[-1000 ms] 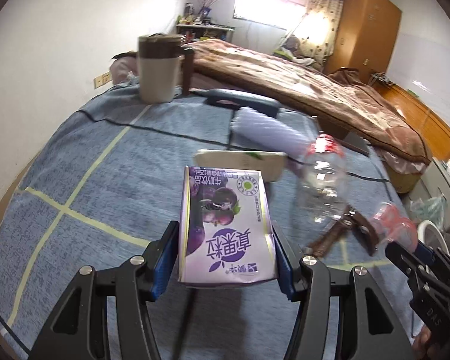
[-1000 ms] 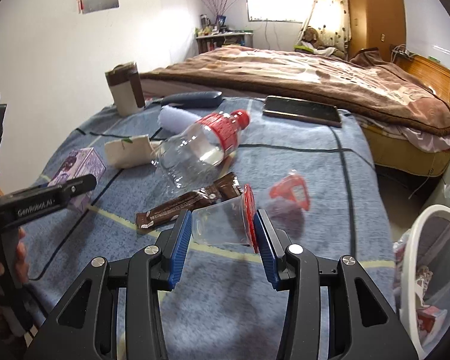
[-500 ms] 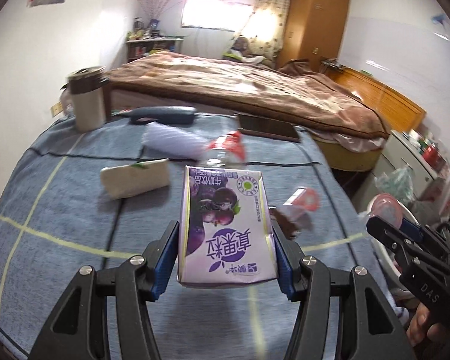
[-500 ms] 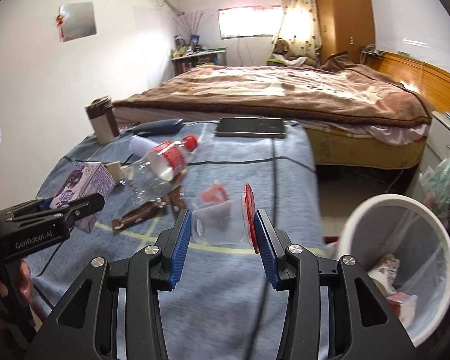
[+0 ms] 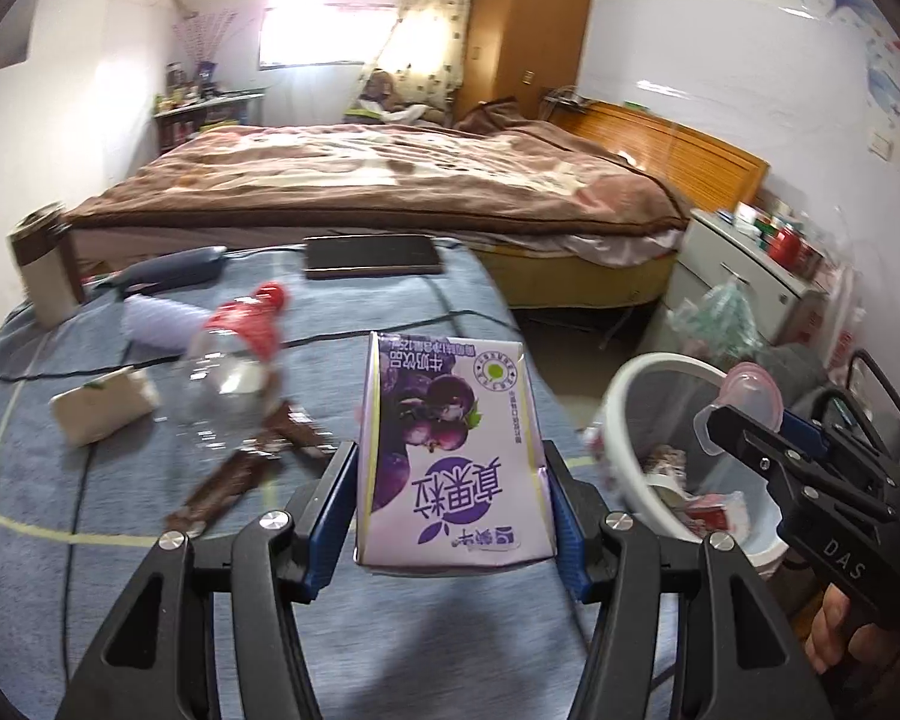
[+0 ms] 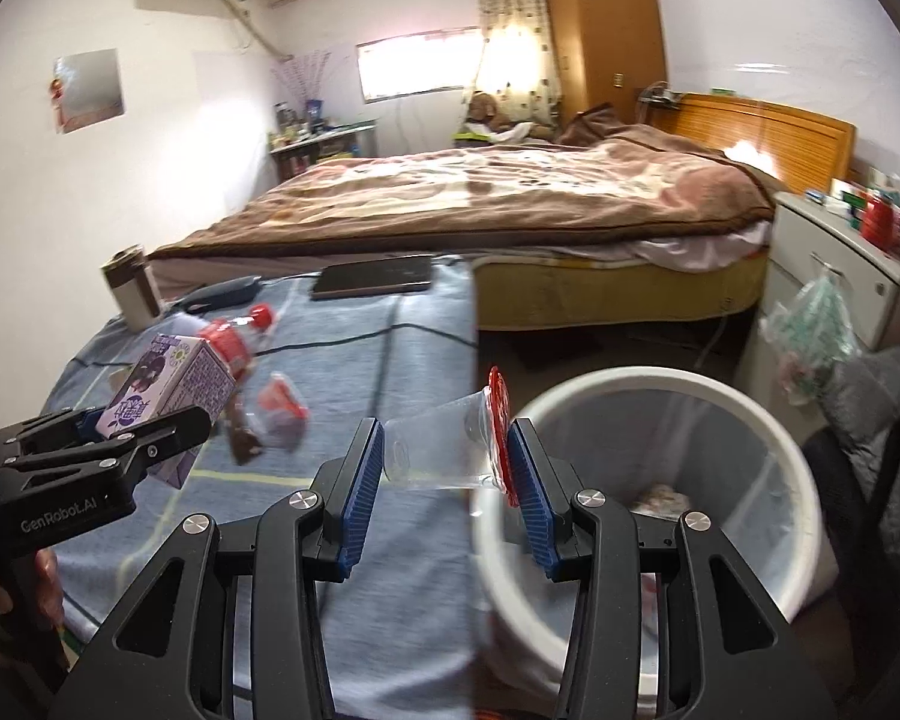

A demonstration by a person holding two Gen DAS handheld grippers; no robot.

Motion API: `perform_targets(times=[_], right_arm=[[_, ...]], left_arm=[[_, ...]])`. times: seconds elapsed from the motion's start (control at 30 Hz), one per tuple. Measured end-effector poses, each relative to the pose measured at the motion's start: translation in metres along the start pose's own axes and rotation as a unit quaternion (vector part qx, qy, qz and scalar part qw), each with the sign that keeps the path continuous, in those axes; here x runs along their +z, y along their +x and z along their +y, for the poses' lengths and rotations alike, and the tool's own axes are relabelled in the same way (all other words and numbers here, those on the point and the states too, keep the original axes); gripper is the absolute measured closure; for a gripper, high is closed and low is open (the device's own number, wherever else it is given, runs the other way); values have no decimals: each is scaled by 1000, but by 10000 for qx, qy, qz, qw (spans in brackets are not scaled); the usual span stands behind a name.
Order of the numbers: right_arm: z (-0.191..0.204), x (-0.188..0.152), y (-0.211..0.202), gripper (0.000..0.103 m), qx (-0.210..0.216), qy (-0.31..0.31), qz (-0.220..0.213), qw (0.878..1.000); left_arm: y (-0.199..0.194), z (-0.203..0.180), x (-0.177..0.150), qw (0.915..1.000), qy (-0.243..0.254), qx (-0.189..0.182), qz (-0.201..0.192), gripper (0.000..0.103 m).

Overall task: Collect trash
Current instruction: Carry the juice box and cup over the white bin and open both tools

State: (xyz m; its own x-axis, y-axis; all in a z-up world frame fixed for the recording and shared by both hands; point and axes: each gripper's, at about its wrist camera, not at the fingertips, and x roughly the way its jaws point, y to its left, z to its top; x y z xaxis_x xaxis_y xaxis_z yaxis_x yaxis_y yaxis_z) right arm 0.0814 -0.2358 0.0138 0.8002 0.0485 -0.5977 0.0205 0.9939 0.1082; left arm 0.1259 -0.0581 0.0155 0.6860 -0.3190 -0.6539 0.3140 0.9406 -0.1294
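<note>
Bedside: jaws clamp carton [image 5: 453, 450], cup [image 6: 444, 450]

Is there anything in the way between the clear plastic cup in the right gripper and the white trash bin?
Nothing visible. The clear plastic cup with the red foil lid is clamped in the right gripper beside the round white trash bin, whose open mouth is uncovered, with only some trash at the bottom.
</note>
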Motion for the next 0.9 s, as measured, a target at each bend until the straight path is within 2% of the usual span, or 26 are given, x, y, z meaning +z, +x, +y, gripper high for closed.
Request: perform_targets(times=[0.4,0.53,0.9], right_arm=[[-71,-5,4,58,-679,412,176,9967],[-87,-8,5,58,-784,479,285,9954],[-115,-16,27,58,-977,553,749,9909]], left_arm=[[32,-87,2,9959,572,-642,284,43],[43,-108,2,9947,657,-698,368,43],[68,-132,2,9918,724,-824,654,43]])
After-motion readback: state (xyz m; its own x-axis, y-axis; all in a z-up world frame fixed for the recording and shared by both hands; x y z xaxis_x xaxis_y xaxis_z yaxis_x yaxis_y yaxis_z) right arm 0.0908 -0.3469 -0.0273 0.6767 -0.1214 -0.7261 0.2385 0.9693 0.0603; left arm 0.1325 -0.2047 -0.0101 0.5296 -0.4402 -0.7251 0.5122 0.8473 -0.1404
